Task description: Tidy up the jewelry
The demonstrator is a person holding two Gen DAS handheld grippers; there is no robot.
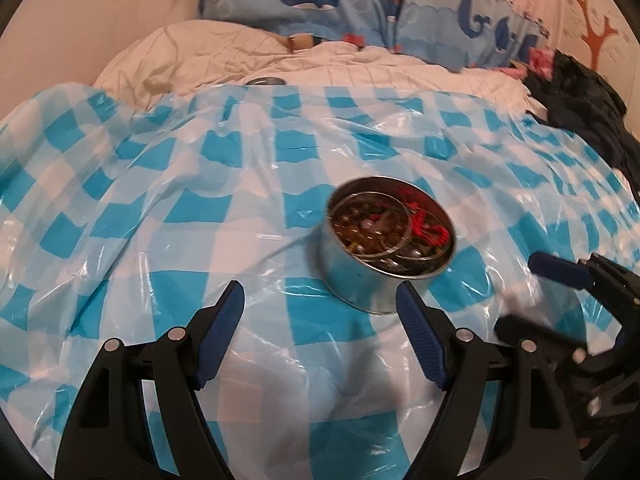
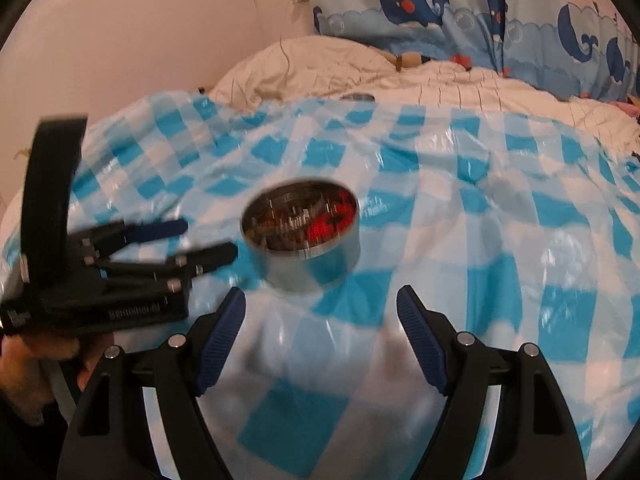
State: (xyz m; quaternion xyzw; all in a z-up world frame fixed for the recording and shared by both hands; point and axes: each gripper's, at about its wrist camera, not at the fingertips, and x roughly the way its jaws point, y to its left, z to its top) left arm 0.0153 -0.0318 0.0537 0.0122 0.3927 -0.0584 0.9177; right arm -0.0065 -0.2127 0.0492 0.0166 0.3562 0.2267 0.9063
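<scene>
While both hand-held grippers gape empty, the jewelry tin (image 1: pixel 390 246) sits on the bed.
Rigid, slick metal on soft bedding; left hand-held gripper (image 1: pixel 320 300) should pinch its rim, right hand-held gripper (image 2: pixel 320 304) steadying.

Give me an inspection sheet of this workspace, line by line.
Surface: blue-and-white checked plastic sheet, wrinkled, spread over a bed.
Job's things: round metal tin, lid off, filled with beads, rings and a red piece.
Clutter: dark clothing at the sheet's right edge; a round metal object beyond its far edge.
Grippers: left gripper and right gripper both open, empty, near the tin.
Cables: nothing seen.
Surroundings: white quilt, whale-print curtain, wall.
</scene>
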